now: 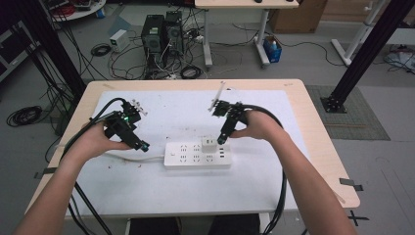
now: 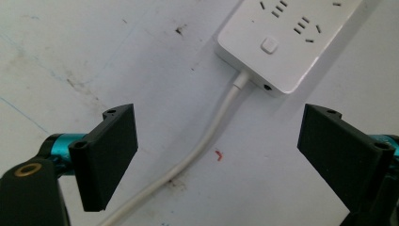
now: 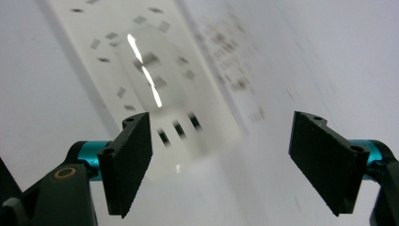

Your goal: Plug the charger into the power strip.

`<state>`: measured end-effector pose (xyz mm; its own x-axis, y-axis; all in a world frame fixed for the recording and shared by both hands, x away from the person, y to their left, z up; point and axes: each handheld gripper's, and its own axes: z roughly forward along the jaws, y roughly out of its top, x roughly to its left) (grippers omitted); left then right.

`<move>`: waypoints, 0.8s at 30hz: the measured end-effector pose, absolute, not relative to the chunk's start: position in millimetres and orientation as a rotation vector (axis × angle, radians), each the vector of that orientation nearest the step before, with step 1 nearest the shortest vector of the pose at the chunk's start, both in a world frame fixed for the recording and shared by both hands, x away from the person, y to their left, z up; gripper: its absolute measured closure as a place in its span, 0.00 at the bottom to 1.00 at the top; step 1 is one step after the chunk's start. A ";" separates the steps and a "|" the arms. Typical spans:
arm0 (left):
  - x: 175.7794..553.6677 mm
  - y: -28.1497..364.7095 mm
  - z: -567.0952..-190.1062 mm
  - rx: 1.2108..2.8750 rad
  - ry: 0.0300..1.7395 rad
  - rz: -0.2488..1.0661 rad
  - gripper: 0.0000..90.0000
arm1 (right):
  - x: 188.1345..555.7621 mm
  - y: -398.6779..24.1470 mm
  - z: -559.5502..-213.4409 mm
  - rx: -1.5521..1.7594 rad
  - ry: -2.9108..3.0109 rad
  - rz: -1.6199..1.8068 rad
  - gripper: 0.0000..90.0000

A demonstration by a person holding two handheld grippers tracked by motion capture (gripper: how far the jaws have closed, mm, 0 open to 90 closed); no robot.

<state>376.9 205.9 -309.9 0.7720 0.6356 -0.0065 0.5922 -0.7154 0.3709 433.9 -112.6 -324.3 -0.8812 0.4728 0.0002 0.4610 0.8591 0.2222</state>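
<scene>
The white power strip (image 1: 197,154) lies flat on the worktop (image 1: 147,186), with a small white charger (image 1: 209,144) plugged into its top, so it stands upright in the socket. The right gripper (image 1: 222,140) hangs just above this charger with its jaws wide apart, holding nothing; the charger sits below and between them. The left gripper (image 1: 145,147) is also wide open and empty, and the strip's cable (image 2: 207,141) end lies just ahead of it, probably so this gripper can steady the strip.

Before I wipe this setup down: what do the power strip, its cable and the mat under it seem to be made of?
Power strip: apparently hard white plastic, smooth and slightly glossy, with moulded socket slots. Cable: probably rubbery white sheathing, since it bends in a soft curve. Mat: a thin matt white sheet, scuffed and stained; paper or plastic, I can't tell which.
</scene>
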 end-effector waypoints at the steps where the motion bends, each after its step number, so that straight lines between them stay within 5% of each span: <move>1: 381.9 207.3 -308.4 2.613 0.937 0.181 0.14 | 433.1 -122.8 -319.3 0.835 2.917 0.324 0.24; 12: 402.7 204.2 -306.4 2.641 0.949 0.209 0.14 | 425.3 -227.4 -300.4 1.569 2.536 0.242 0.19; 24: 406.3 194.8 -293.6 2.665 0.923 0.226 0.14 | 417.3 -239.5 -293.3 1.575 2.523 0.266 0.19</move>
